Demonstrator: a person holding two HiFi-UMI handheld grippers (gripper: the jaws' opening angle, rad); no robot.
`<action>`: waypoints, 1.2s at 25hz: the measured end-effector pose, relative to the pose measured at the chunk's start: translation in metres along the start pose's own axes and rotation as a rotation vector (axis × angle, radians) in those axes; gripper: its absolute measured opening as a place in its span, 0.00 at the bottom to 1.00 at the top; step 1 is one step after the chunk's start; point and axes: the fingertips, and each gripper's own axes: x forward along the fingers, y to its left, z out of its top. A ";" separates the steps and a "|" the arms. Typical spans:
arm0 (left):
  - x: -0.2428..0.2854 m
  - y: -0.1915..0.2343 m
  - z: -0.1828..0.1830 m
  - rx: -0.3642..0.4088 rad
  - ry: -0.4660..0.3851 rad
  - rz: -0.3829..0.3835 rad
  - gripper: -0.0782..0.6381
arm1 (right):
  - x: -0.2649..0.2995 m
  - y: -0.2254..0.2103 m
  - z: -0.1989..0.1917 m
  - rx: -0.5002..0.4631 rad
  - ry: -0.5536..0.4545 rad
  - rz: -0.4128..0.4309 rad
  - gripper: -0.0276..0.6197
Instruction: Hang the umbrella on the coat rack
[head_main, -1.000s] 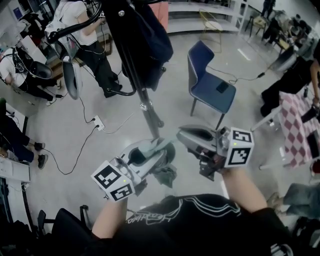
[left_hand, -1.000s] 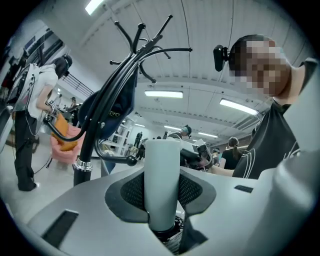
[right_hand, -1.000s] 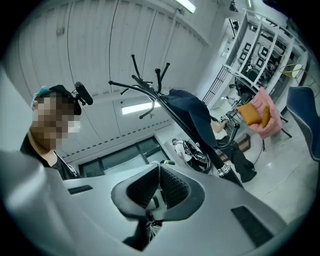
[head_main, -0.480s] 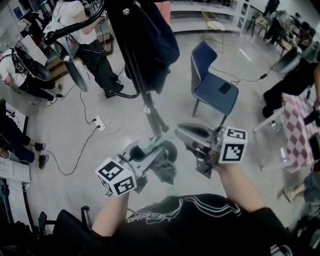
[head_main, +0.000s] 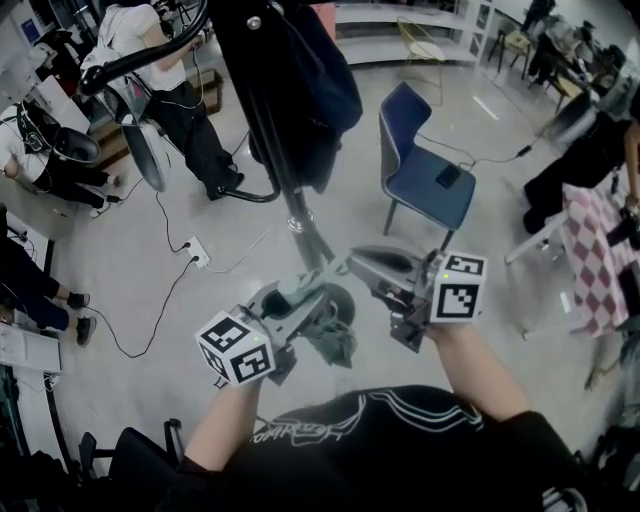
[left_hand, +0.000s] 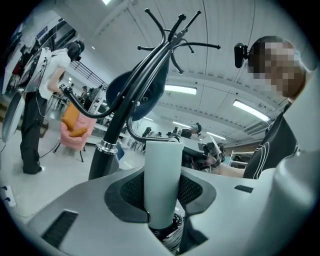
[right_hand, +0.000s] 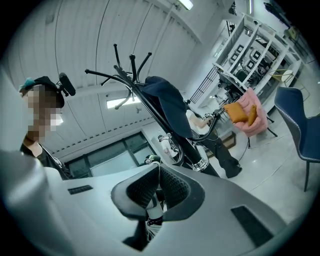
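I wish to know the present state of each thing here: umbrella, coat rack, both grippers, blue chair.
umbrella: folded, not yet hung
coat rack: upright, dark garment hanging on it
left gripper: jaws shut on the umbrella handle
right gripper: jaws together, nothing visible between them
blue chair: unoccupied, small dark object on seat

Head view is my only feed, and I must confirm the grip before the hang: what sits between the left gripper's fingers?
Observer: The left gripper is clamped on a pale smooth cylinder, apparently the umbrella handle, standing upright between its fingers.
Operator: And the other one?
Observer: The right gripper is shut; a thin pale strip shows below its pads, and I can't tell what it is.
Operator: Any free hooks?
Observer: On the coat rack, the top hooks are bare; a dark garment hangs lower down.
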 end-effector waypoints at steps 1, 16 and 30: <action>0.000 0.002 -0.001 -0.001 0.002 -0.001 0.29 | 0.001 -0.002 0.000 0.001 0.000 -0.002 0.08; 0.010 0.031 -0.014 0.017 0.058 0.027 0.29 | 0.011 -0.029 -0.011 0.132 -0.047 0.043 0.08; 0.028 0.051 -0.065 -0.026 0.208 0.072 0.35 | 0.001 -0.027 -0.019 0.222 -0.114 0.131 0.08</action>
